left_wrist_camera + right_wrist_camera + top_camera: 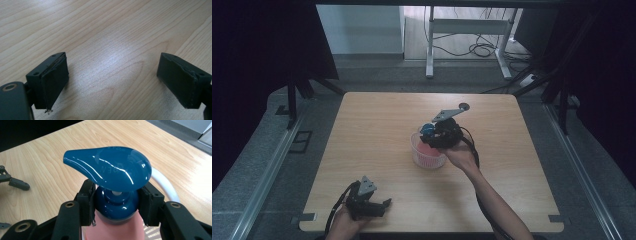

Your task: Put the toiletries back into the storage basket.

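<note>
Gripping the pump bottle [117, 202] by its collar, my right gripper [116, 206] held it over the basket [428, 157], unreleased; my left gripper [112, 82] gaped empty.

dim high view, dark edges | glare: pump head [110, 166], table [112, 57] | sharp close-ups

pump bottle [116, 195] base cut off, basket [163, 182] mostly hidden

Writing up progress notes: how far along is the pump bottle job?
Done: the right gripper is clamped on the collar of the pink bottle with the blue pump head. In hand: bottle sits over the white slatted basket. Left: release; the left gripper rests open, apart.
</note>
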The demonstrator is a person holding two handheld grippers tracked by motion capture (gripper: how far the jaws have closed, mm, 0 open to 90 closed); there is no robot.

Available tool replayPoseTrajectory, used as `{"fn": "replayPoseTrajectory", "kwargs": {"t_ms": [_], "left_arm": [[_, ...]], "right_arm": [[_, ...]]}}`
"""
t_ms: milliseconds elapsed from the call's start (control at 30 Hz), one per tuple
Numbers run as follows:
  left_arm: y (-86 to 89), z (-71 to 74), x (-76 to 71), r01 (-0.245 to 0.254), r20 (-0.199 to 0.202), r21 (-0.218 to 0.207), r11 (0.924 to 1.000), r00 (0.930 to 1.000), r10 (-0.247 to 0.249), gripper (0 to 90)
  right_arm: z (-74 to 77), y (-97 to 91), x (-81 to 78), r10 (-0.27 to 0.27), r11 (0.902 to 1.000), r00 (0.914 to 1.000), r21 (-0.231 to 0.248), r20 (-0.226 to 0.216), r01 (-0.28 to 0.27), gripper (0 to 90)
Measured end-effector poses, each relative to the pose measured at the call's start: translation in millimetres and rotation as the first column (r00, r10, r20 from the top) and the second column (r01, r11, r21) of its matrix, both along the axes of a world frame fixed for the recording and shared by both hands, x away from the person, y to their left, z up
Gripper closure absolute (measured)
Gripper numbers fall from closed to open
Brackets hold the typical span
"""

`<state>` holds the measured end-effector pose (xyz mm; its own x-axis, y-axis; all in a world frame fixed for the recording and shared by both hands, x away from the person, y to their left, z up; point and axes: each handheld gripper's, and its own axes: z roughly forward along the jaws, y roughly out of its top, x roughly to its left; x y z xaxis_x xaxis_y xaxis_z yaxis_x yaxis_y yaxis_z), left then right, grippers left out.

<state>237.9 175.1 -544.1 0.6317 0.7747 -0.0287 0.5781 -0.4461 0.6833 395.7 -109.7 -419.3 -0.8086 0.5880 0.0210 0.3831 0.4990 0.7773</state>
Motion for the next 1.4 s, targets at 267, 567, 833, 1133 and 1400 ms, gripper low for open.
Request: {"fn": "replayPoseTrajectory", "kwargs": {"t_ms": [267, 567, 833, 1133, 1400], "left_arm": [[-0.1, -0.1, 0.0, -0.001, 0.001, -0.002, 1.0, 1.0, 0.001, 10.0], [-0.2, -0.1, 0.0, -0.001, 0.001, -0.003, 1.0, 1.0, 0.001, 10.0], [-0.2, -0.1, 0.0, -0.001, 0.001, -0.002, 1.0, 1.0, 0.001, 10.0], [-0.1, -0.1, 0.0, 0.0, 0.0, -0.002, 1.0, 1.0, 0.0, 10.0], [-0.2, -0.1, 0.0, -0.001, 0.001, -0.002, 1.0, 1.0, 0.001, 10.0]], "right_arm": [[-8.1, 0.7, 0.1, 0.0, 1.0, 0.9999, -0.01, -0.012, 0.0, 52.7], [-13.9, -0.9, 0.1, -0.004, 1.0, 0.9998, -0.004, -0.021, 0.004, 52.6], [-15.8, -6.2, 0.9, -0.009, 0.9998, 0.9996, 0.016, -0.026, 0.009, 52.2], [-16.3, -6.3, -0.8, 0.007, 0.9996, 0.9996, 0.027, -0.027, -0.006, 50.4], [-12.6, -8.7, -2.0, 0.015, 0.9987, 0.9996, 0.049, -0.022, -0.014, 44.5]]}}
